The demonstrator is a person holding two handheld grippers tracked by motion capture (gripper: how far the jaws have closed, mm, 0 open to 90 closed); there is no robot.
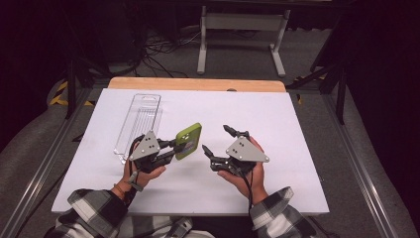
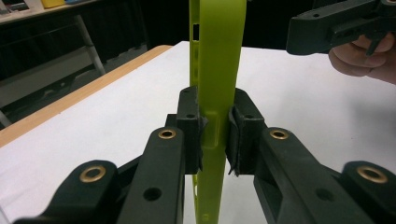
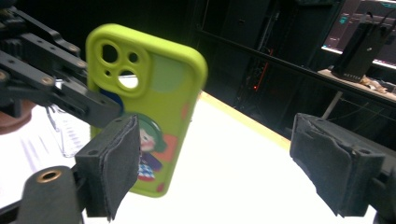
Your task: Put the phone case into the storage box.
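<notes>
My left tool [image 1: 171, 147] was clamped on the green phone case [image 1: 188, 141], its two pads pressing the case's thin edges from either side, as the left gripper view showed with the case [image 2: 217, 70] standing edge-on between them. The case was held up off the white desk [image 1: 277, 114], tilted, just right of the left tool's grey plate. From the right gripper view I saw the back of the case [image 3: 161, 93], with its camera cut-out at the top and a cartoon figure printed lower down, and the left tool [image 3: 100, 112] gripping it from the side. My right tool [image 1: 216, 139] stood apart, jaws wide with nothing between them, near the case but not touching it. A clear plastic package [image 1: 139, 121] lay flat on the desk beyond my left hand [image 1: 143, 171].
</notes>
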